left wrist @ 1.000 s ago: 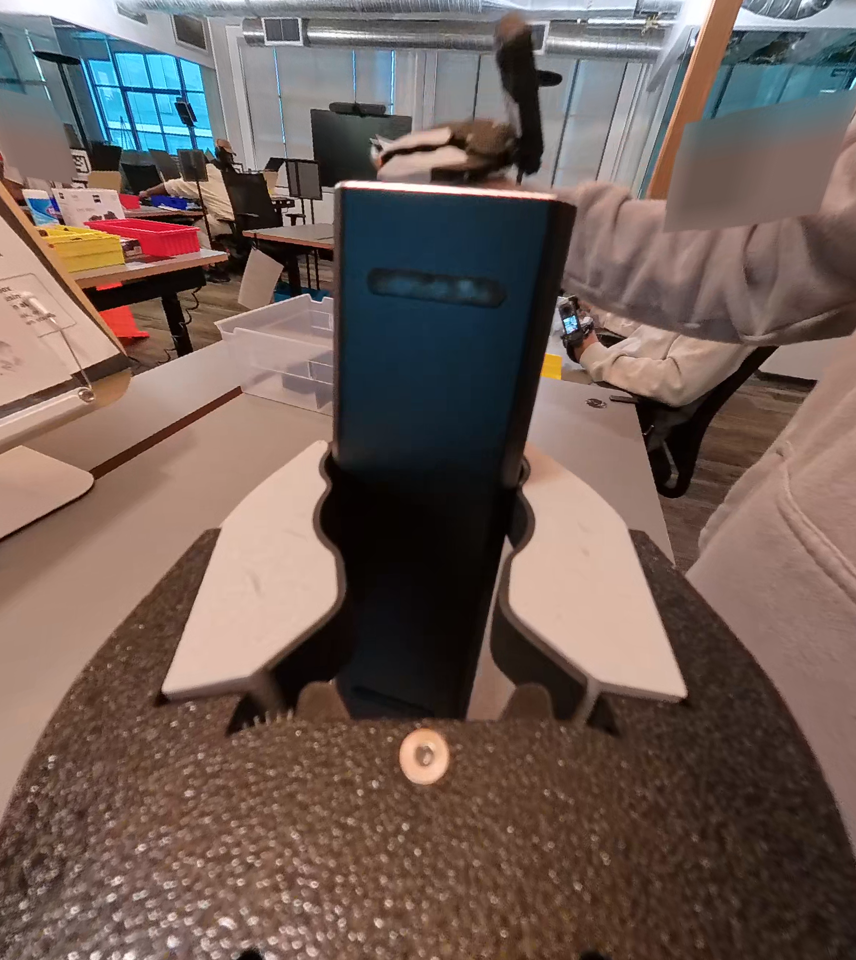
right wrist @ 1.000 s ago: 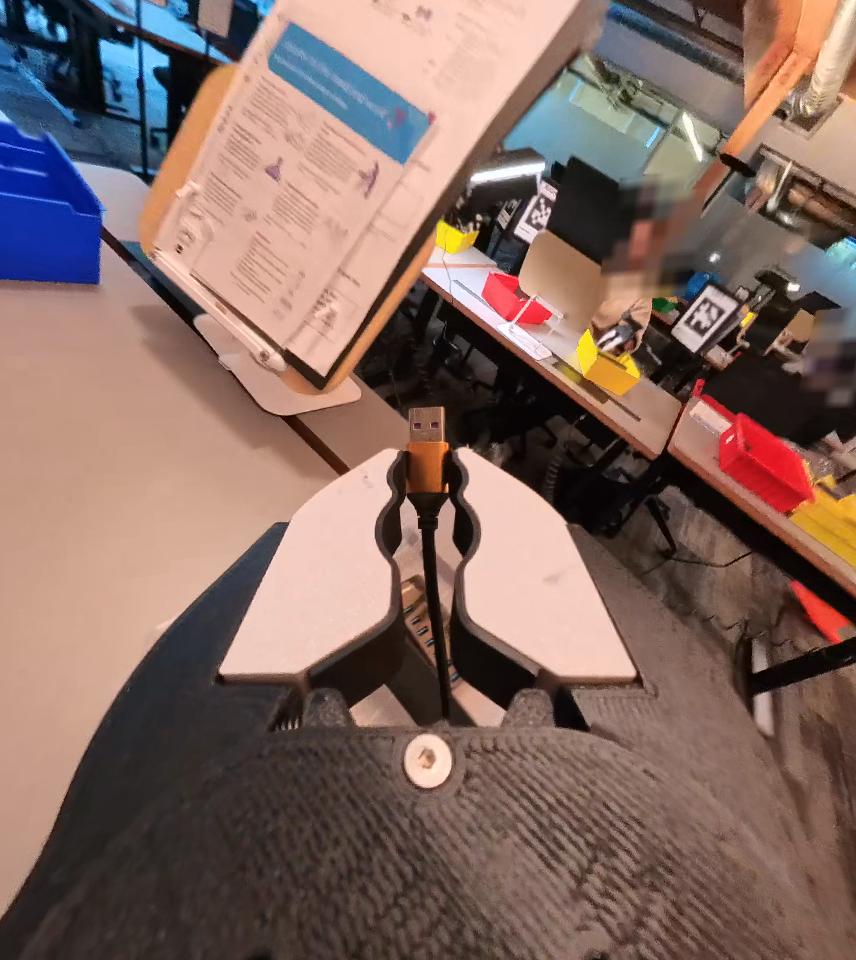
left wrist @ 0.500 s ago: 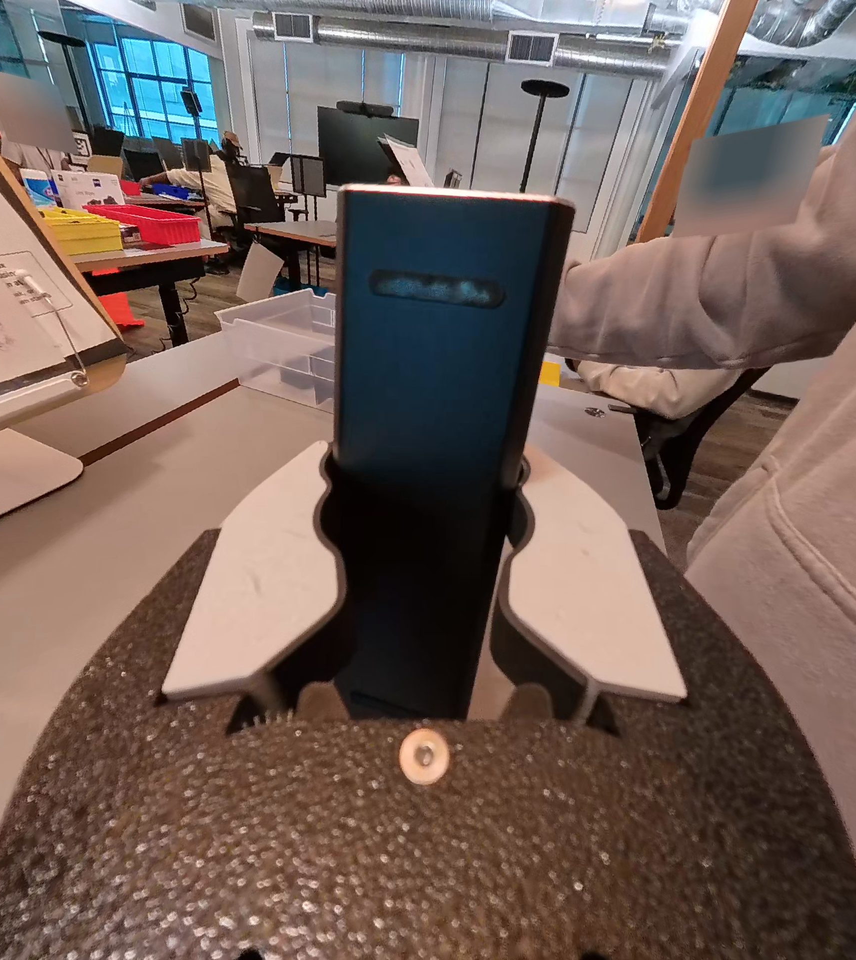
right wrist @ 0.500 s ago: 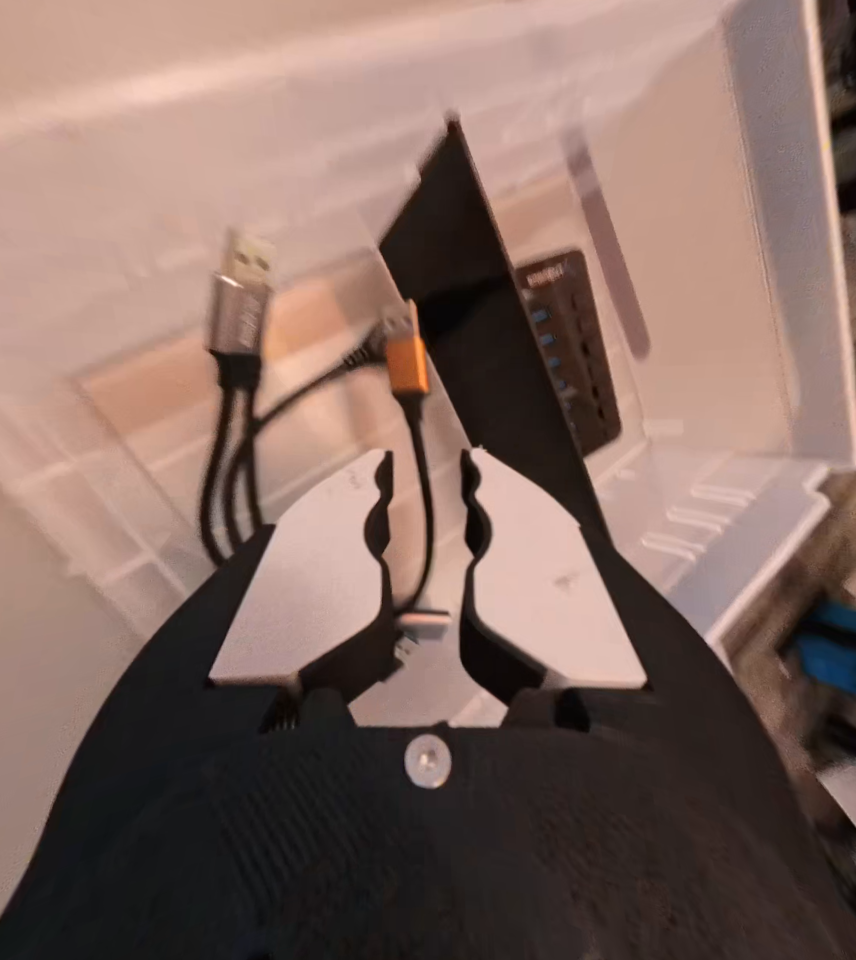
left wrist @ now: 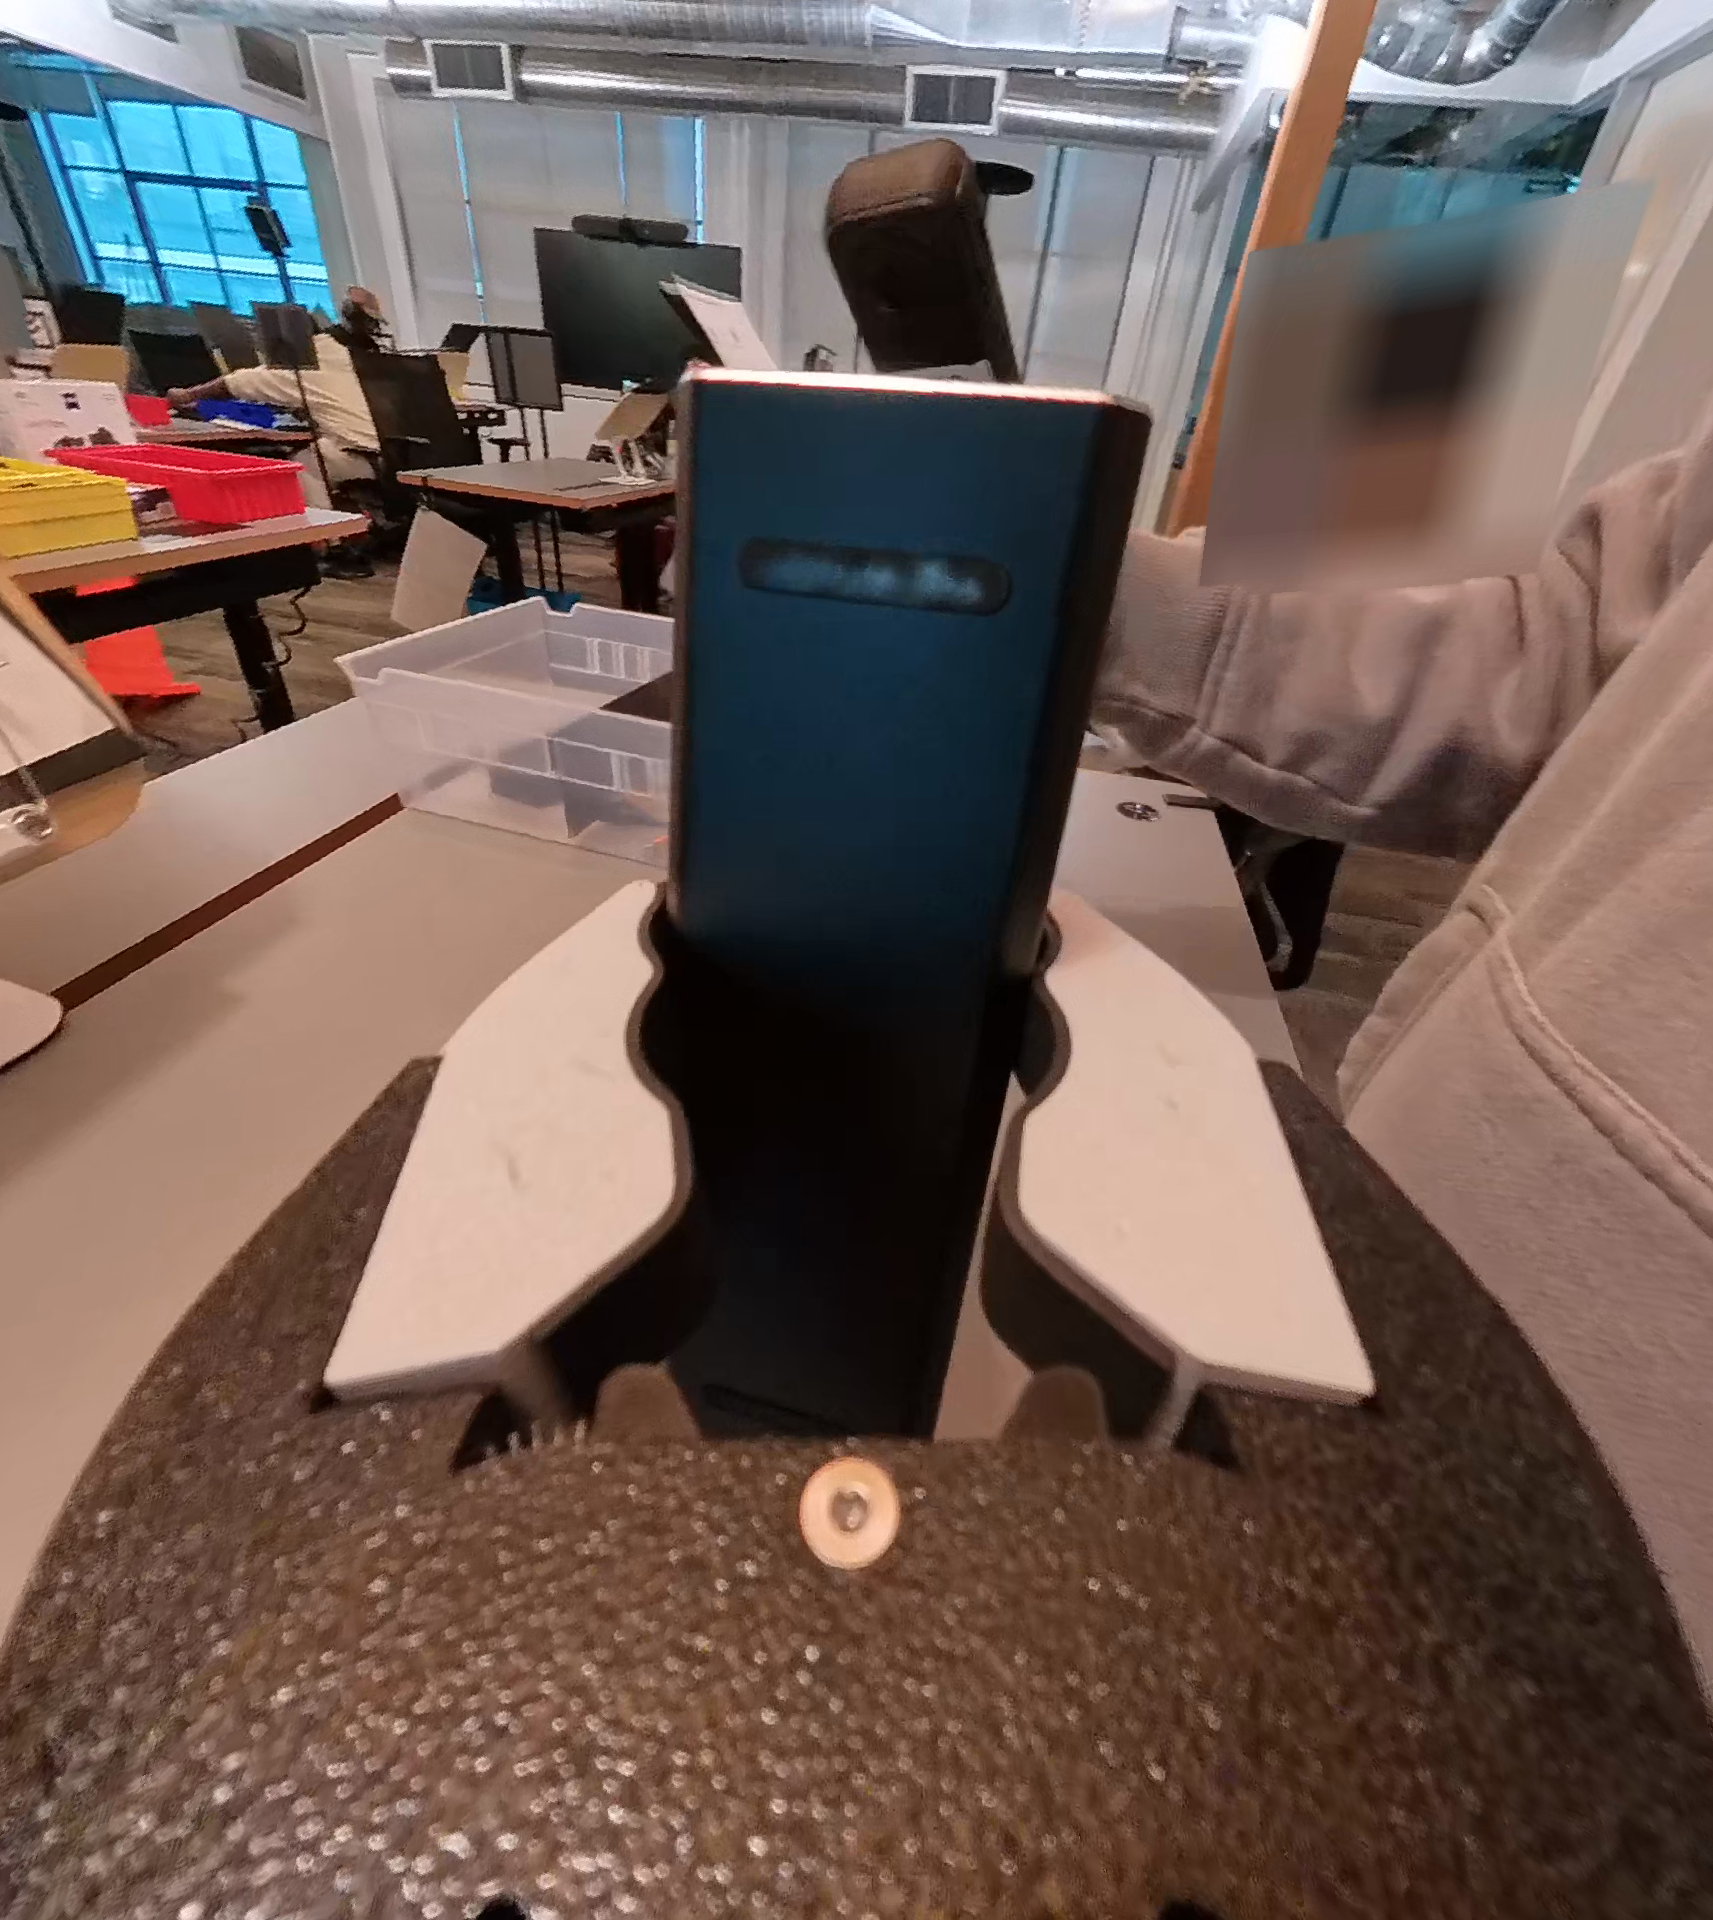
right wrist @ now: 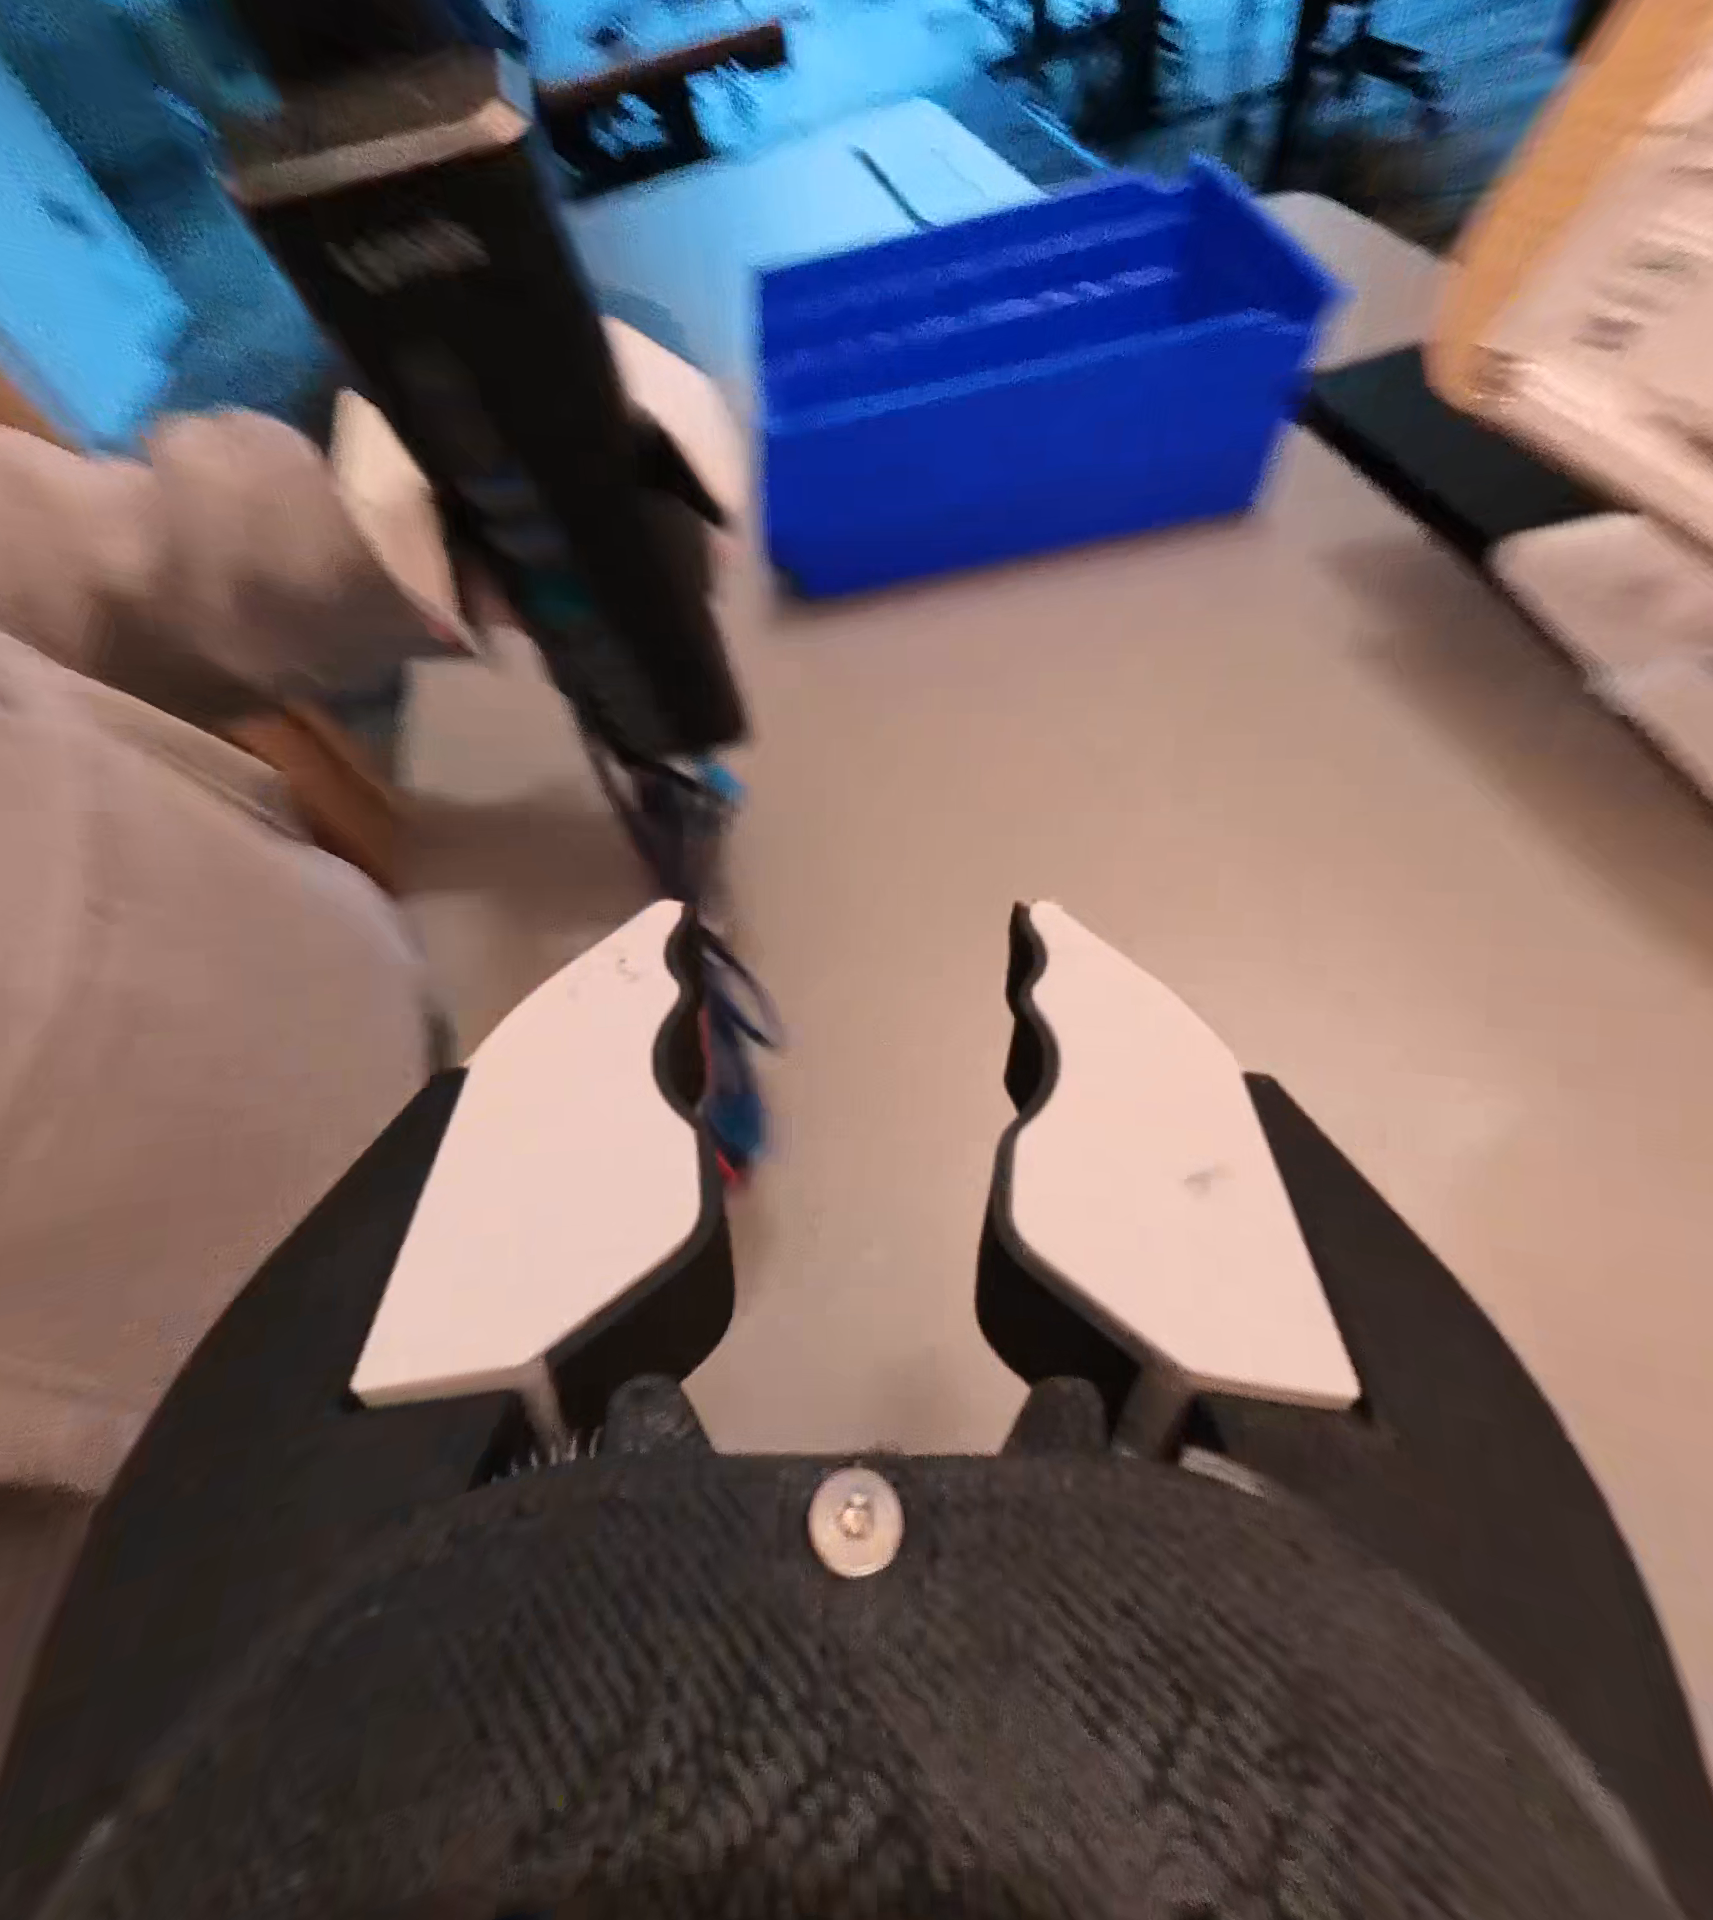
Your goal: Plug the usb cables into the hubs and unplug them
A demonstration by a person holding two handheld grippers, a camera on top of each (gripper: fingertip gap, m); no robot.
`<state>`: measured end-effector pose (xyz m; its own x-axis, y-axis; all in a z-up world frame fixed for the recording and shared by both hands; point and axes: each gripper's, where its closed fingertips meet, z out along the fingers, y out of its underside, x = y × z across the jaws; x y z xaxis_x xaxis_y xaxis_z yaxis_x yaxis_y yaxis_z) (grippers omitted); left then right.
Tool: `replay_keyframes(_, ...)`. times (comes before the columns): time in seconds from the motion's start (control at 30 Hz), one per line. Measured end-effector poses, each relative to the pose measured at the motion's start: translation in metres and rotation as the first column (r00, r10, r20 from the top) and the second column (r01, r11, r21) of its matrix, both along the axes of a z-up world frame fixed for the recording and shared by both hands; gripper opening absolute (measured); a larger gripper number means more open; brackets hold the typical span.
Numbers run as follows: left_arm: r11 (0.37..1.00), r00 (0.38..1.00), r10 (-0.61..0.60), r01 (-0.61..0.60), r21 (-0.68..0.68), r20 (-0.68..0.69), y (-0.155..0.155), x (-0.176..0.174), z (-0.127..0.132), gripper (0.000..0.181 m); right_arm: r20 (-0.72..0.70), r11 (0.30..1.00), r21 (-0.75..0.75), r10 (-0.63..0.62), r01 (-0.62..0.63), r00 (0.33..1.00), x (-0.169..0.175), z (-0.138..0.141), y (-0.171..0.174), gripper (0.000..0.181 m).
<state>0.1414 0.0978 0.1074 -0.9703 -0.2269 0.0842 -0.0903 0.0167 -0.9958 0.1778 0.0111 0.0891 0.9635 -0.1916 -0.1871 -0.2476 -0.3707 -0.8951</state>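
table [right wrist: 1091,790] bare beside blue bin [right wrist: 1018,395] | my left gripper [left wrist: 847,935] clenches the hub [left wrist: 873,665] upright | my right gripper [right wrist: 847,935] spread, empty | cables [right wrist: 717,997] dangle blurred under hub, by my left finger | I'd slow down, steady hub, pinch one plug squarely.

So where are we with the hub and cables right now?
Done: the left hand-held gripper holds the dark hub upright. In hand: the right hand-held gripper is open and empty, facing the hub, where blurred cables dangle. Left: grasping and unplugging them.
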Motion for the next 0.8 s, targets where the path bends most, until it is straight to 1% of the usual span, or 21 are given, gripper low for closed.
replay_keyframes(0.03, 1.0, 1.0, -0.015, 0.015, 0.0, 0.014, -0.002, -0.002, 0.001, 0.062, -0.071, 0.998, 0.053, 0.038, -0.034, 0.997, -0.015, 0.002, 0.021, 0.051)
replay_keyframes(0.07, 1.0, 0.999, -0.03, 0.03, -0.001, 0.029, -0.005, -0.005, 0.003, 0.062, -0.161, 0.992, 0.116, 0.076, -0.058, 0.984, -0.027, 0.006, 0.039, 0.049)
replay_keyframes(0.1, 0.999, 0.998, -0.044, 0.044, -0.003, 0.042, -0.007, -0.007, 0.004, 0.062, -0.265, 0.978, 0.189, 0.139, -0.089, 0.954, -0.04, 0.011, 0.053, 0.051)
replay_keyframes(0.13, 0.998, 0.997, -0.056, 0.056, -0.004, 0.052, -0.009, -0.009, 0.005, 0.062, -0.365, 0.964, 0.243, 0.195, -0.109, 0.91, -0.049, 0.014, 0.062, 0.047)
replay_keyframes(0.17, 0.998, 0.996, -0.067, 0.068, -0.006, 0.058, -0.011, -0.011, 0.007, 0.062, -0.445, 0.958, 0.271, 0.212, -0.094, 0.87, -0.05, 0.014, 0.07, 0.042)
replay_keyframes(0.2, 0.997, 0.995, -0.081, 0.082, -0.008, 0.064, -0.012, -0.013, 0.008, 0.062, -0.496, 0.953, 0.293, 0.222, -0.078, 0.84, -0.05, 0.013, 0.076, 0.042)
replay_keyframes(0.23, 0.996, 0.993, -0.09, 0.091, -0.012, 0.072, -0.014, -0.015, 0.009, 0.062, -0.528, 0.949, 0.303, 0.246, -0.09, 0.813, -0.054, 0.011, 0.08, 0.04)
replay_keyframes(0.27, 0.995, 0.993, -0.093, 0.095, -0.014, 0.077, -0.015, -0.015, 0.01, 0.062, -0.559, 0.945, 0.299, 0.283, -0.128, 0.78, -0.061, 0.009, 0.083, 0.033)
replay_keyframes(0.33, 0.994, 0.99, -0.111, 0.113, -0.015, 0.084, -0.017, -0.018, 0.01, 0.062, -0.585, 0.916, 0.328, 0.389, -0.231, 0.712, -0.08, 0.014, 0.086, 0.016)
replay_keyframes(0.37, 0.993, 0.989, -0.118, 0.12, -0.016, 0.086, -0.018, -0.019, 0.01, 0.062, -0.593, 0.917, 0.315, 0.393, -0.246, 0.703, -0.084, 0.013, 0.087, 0.014)
replay_keyframes(0.4, 0.993, 0.989, -0.115, 0.117, -0.012, 0.088, -0.019, -0.019, 0.01, 0.062, -0.597, 0.923, 0.291, 0.38, -0.25, 0.707, -0.084, 0.01, 0.088, 0.014)
replay_keyframes(0.43, 0.993, 0.989, -0.118, 0.119, -0.009, 0.088, -0.019, -0.02, 0.01, 0.062, -0.591, 0.938, 0.253, 0.344, -0.237, 0.73, -0.08, 0.007, 0.089, 0.025)
replay_keyframes(0.47, 0.994, 0.99, -0.112, 0.112, -0.004, 0.091, -0.018, -0.02, 0.009, 0.062, -0.549, 0.957, 0.205, 0.287, -0.207, 0.785, -0.071, 0.005, 0.089, 0.042)
replay_keyframes(0.5, 0.995, 0.991, -0.096, 0.096, 0.006, 0.096, -0.018, -0.018, 0.009, 0.062, -0.464, 0.971, 0.181, 0.222, -0.153, 0.857, -0.06, 0.008, 0.087, 0.051)
replay_keyframes(0.53, 0.996, 0.991, -0.086, 0.084, 0.02, 0.101, -0.017, -0.016, 0.008, 0.062, -0.375, 0.977, 0.192, 0.158, -0.09, 0.913, -0.049, 0.017, 0.085, 0.06)
replay_keyframes(0.57, 0.997, 0.992, -0.077, 0.074, 0.032, 0.103, -0.016, -0.014, 0.006, 0.062, -0.293, 0.972, 0.231, 0.113, -0.045, 0.949, -0.043, 0.032, 0.083, 0.069)
replay_keyframes(0.6, 0.997, 0.993, -0.066, 0.063, 0.037, 0.101, -0.015, -0.013, 0.006, 0.062, -0.216, 0.959, 0.283, 0.097, -0.033, 0.972, -0.042, 0.048, 0.082, 0.07)
replay_keyframes(0.63, 0.998, 0.994, -0.062, 0.058, 0.039, 0.094, -0.015, -0.012, 0.005, 0.062, -0.136, 0.951, 0.307, 0.078, -0.033, 0.988, -0.044, 0.06, 0.082, 0.067)
replay_keyframes(0.7, 0.998, 0.995, -0.06, 0.058, 0.034, 0.082, -0.015, -0.011, 0.004, 0.062, 0.034, 0.958, 0.283, 0.037, -0.045, 0.999, -0.048, 0.07, 0.089, 0.07)
replay_keyframes(0.73, 0.998, 0.995, -0.059, 0.058, 0.02, 0.074, -0.015, -0.011, 0.005, 0.062, 0.084, 0.963, 0.267, 0.019, -0.04, 0.996, -0.048, 0.072, 0.091, 0.068)
replay_keyframes(0.8, 0.998, 0.996, -0.056, 0.055, 0.018, 0.07, -0.017, -0.01, 0.005, 0.062, 0.11, 0.959, 0.277, 0.038, -0.067, 0.993, -0.053, 0.076, 0.099, 0.068)
